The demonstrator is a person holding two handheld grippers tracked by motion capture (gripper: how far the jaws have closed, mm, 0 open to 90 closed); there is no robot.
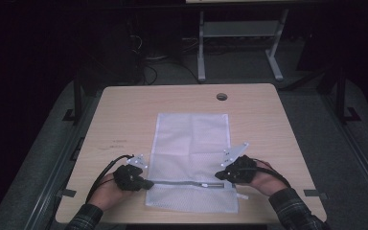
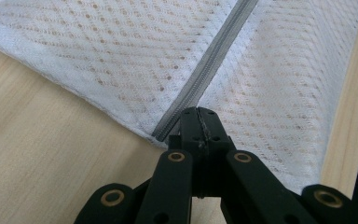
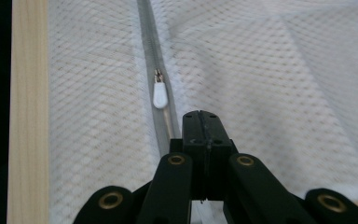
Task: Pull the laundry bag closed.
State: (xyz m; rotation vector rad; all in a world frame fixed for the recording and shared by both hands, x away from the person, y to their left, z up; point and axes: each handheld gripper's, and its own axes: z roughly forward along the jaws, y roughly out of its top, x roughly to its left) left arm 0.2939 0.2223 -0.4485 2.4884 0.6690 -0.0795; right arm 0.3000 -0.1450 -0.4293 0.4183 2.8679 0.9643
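While the white mesh laundry bag [image 1: 191, 158] lies flat on the desk [image 1: 124, 120], I clench both hand-held grippers, left [image 2: 199, 113] and right [image 3: 200, 116], beside its zipper [image 3: 154, 88]; pull [image 3: 159, 95] ungrabbed, zipping barely begun.

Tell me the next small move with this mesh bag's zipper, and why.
Probably open the right tool and shift it onto the white zipper pull: its jaws are closed just short of it. The left tool sits shut at the zipper's end on the mesh bag.

No readable text, label or number appears anywhere.
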